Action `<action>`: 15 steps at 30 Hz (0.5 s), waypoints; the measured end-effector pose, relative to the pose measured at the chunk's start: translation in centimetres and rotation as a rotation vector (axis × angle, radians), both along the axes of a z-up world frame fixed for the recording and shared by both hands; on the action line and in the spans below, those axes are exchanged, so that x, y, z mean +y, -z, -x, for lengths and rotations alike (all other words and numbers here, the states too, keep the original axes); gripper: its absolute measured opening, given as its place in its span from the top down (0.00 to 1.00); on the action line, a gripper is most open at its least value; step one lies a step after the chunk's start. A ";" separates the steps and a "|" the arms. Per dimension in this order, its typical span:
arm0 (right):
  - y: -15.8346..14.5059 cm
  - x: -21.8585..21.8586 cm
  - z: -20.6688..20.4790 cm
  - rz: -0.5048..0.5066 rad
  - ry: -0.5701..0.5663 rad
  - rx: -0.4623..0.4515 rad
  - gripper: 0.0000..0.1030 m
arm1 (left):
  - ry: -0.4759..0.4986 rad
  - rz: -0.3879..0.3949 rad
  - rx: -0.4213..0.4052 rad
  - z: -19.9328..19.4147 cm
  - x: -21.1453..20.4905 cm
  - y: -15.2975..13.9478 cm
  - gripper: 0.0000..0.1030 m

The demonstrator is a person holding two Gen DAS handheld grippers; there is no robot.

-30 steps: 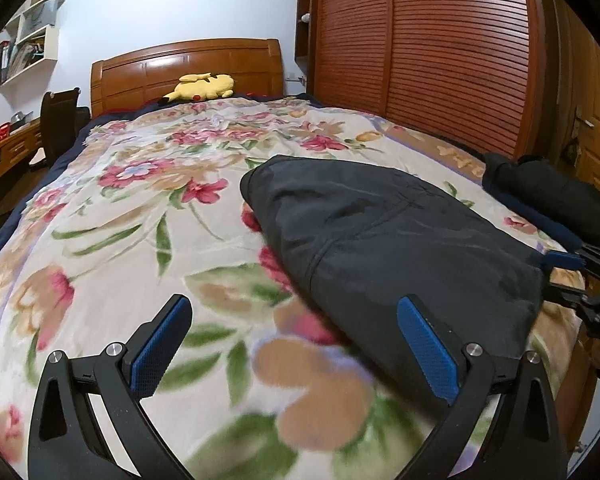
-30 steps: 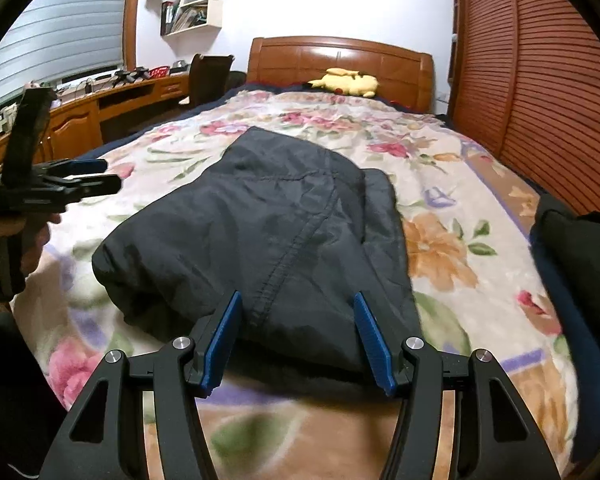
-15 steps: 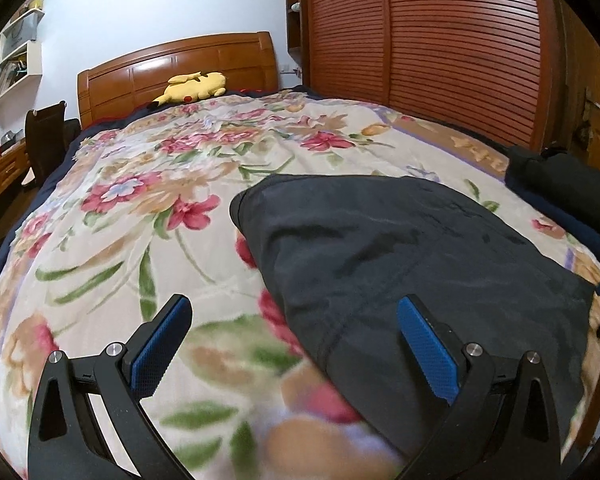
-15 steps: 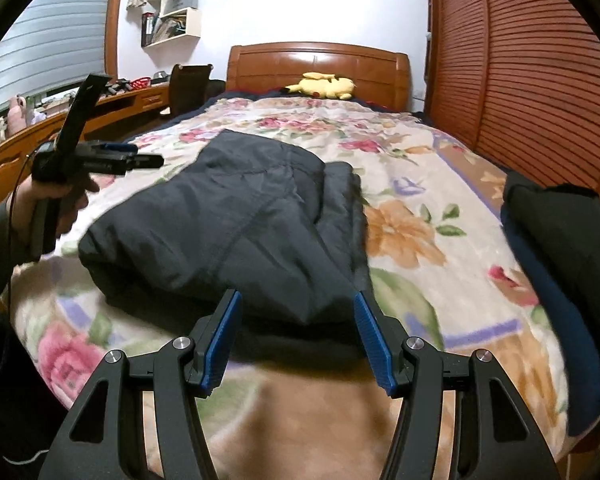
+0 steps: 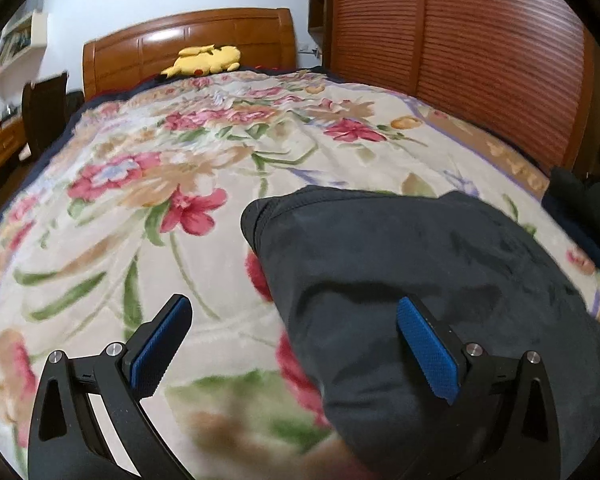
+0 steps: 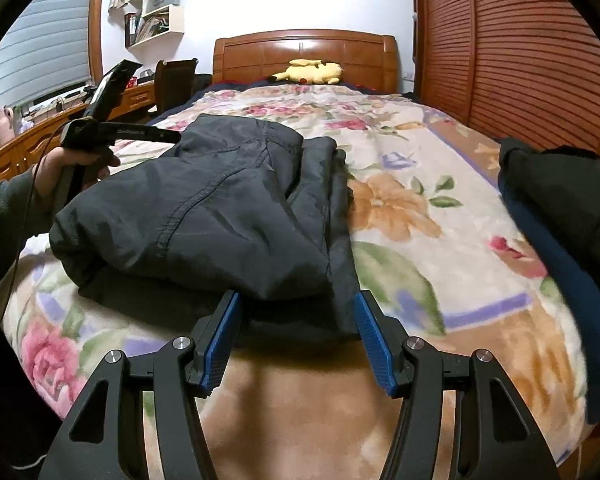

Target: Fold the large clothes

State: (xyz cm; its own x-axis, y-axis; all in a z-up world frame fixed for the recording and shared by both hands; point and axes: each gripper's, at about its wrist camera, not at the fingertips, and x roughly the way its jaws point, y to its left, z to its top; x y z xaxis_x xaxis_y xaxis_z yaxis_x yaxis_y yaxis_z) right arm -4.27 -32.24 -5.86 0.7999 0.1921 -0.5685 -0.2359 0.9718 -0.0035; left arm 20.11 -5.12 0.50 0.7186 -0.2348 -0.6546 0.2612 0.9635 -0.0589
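A dark grey folded garment [image 6: 220, 208] lies on the floral bedspread [image 6: 400, 200] near the foot of the bed. It also shows in the left wrist view [image 5: 420, 280], low and to the right. My left gripper [image 5: 296, 344] is open and empty, hovering over the garment's left edge; from the right wrist view it [image 6: 168, 136] is held above the garment's far left corner. My right gripper [image 6: 296, 340] is open and empty, just short of the garment's near edge.
A yellow plush toy [image 6: 308, 72] lies by the wooden headboard [image 6: 304, 52]. A pile of dark clothes [image 6: 560, 200] sits at the bed's right edge. A louvred wardrobe [image 6: 520, 60] lines the right wall. A desk [image 6: 28, 140] and chair [image 6: 176, 80] stand at the left.
My left gripper has moved in towards the garment's left side and turned towards the headboard. My right gripper has drawn back a little from the garment's near edge. Both stay open.
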 end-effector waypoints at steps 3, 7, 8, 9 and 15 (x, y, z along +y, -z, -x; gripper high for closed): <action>0.3 -0.2 -0.3 -0.015 0.000 0.001 0.40 | -0.011 0.026 0.014 -0.9 0.3 0.3 0.00; 0.9 -0.3 -0.7 -0.033 -0.006 0.012 0.38 | -0.028 0.019 0.037 -2.4 0.4 1.2 0.00; 1.0 -0.4 -0.8 -0.039 -0.008 0.012 0.38 | -0.033 0.028 0.047 -2.9 0.6 1.5 0.00; 1.1 -0.4 -0.8 -0.044 -0.010 0.013 0.38 | -0.036 0.036 0.055 -3.2 0.7 1.7 0.00; 1.7 -0.4 -1.4 -0.076 -0.016 0.027 0.37 | -0.050 0.037 0.113 -5.8 1.1 3.2 0.00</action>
